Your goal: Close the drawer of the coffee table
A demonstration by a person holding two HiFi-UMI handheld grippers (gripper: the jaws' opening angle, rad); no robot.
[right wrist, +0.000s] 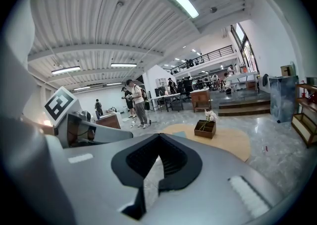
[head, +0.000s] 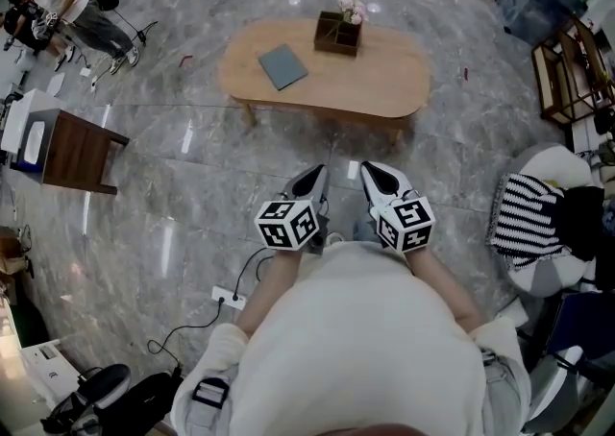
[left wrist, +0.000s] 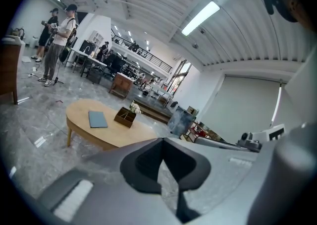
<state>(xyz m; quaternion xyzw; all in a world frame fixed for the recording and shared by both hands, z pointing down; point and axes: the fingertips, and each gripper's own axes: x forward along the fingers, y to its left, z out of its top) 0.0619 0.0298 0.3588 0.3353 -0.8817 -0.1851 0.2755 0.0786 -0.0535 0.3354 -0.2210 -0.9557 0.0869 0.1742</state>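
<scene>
An oval wooden coffee table [head: 384, 79] stands on the marble floor ahead of me, a couple of steps away. A grey-blue book [head: 282, 66] and a dark box of flowers [head: 338, 33] lie on top of it. No drawer front shows from these angles. My left gripper [head: 316, 175] and right gripper [head: 371, 171] are held side by side in front of my body, pointing at the table, both shut and empty. The left gripper view shows the table [left wrist: 84, 130] beyond the shut jaws [left wrist: 162, 140]. In the right gripper view the table [right wrist: 233, 142] lies right of the shut jaws [right wrist: 158, 136].
A brown side table [head: 79, 151] stands at the left, with people [head: 67, 2] beyond it. A striped cushion on a round seat [head: 533, 223] and a wooden shelf [head: 574, 74] are at the right. A power strip with cable [head: 229, 300] lies on the floor near my feet.
</scene>
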